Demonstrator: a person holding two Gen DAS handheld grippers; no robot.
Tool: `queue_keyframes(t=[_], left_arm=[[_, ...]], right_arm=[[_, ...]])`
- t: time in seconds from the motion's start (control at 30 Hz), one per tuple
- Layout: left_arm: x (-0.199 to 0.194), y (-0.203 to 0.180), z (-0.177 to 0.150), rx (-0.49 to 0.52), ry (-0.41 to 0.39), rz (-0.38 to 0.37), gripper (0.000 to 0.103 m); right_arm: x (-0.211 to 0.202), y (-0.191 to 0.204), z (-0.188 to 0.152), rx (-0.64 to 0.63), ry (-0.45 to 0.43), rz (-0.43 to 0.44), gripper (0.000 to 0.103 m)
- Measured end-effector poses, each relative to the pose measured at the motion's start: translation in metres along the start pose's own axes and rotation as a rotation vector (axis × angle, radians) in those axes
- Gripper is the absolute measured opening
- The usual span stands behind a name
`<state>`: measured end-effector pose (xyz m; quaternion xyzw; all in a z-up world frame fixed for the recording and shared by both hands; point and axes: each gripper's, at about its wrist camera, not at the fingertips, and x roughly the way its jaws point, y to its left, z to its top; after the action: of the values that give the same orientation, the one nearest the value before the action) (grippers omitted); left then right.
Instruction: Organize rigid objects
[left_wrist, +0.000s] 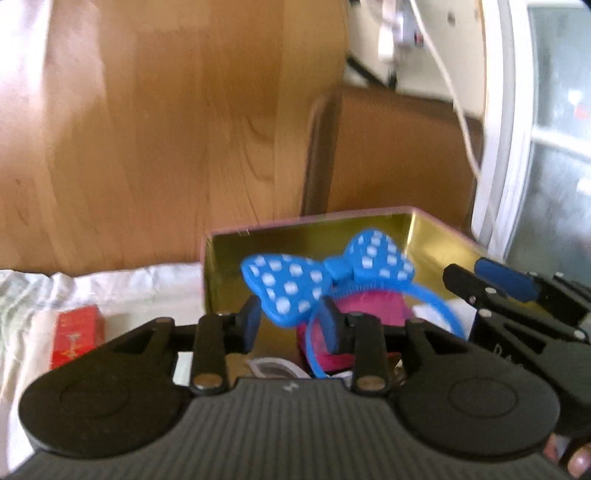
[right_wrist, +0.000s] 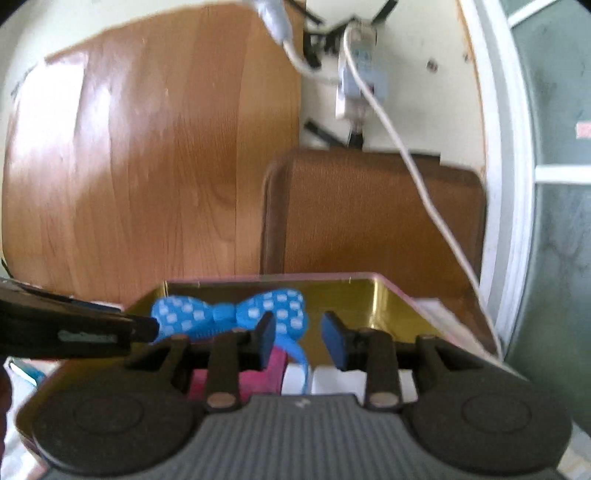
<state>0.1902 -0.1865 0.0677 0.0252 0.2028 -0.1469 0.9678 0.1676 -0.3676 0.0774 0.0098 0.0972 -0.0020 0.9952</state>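
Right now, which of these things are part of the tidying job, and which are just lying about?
Part of the job:
- blue spotted bow headband, in the tin
- gold-lined tin
- pink thing under the headband
- red box on the white cloth
- left gripper and right gripper, both open

Just lying about:
- brown chair
- white cable
- wooden panel
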Motion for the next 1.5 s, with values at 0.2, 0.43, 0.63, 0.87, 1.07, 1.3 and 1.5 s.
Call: queue_keyframes(t=[0.2, 0.43, 0.63, 0.87, 1.07, 1.3, 1.5], left_arm=[[-0.054, 0.048, -0.025, -0.061, -0.037, 0.009, 0.039], [-0.088, 0.15, -0.082, -0.154, 0.092, 0.266, 0.039], [-0.093, 0.22, -0.105, -0.28, 0.147, 0.343, 0.039], [-0.093, 0.215, -0.105, -0.259, 0.137, 0.328, 0.039], [-0.096, 0.221, -0.109, -0.286, 0.126, 0.314, 0.039], [-0.099, 0.223, -0.109, -0.295, 0.128, 0.232, 0.052], [-0.109, 0.224, -0.107, -0.463, 0.181, 0.017, 0.052]], right_arm=[[-0.036, 0.019, 0.01, 0.038, -0.06, 0.124, 0.029], [-0.053, 0.104, 0.01, -0.035, 0.031, 0.407, 0.029], [-0.023, 0.196, -0.019, -0.22, 0.231, 0.555, 0.042], [0.05, 0.232, -0.029, -0.283, 0.39, 0.487, 0.061], [0.041, 0.233, -0.037, -0.299, 0.476, 0.597, 0.022], [-0.016, 0.218, -0.05, -0.245, 0.471, 0.632, 0.013], [-0.041, 0.18, -0.055, 0.013, 0.54, 0.676, 0.014]])
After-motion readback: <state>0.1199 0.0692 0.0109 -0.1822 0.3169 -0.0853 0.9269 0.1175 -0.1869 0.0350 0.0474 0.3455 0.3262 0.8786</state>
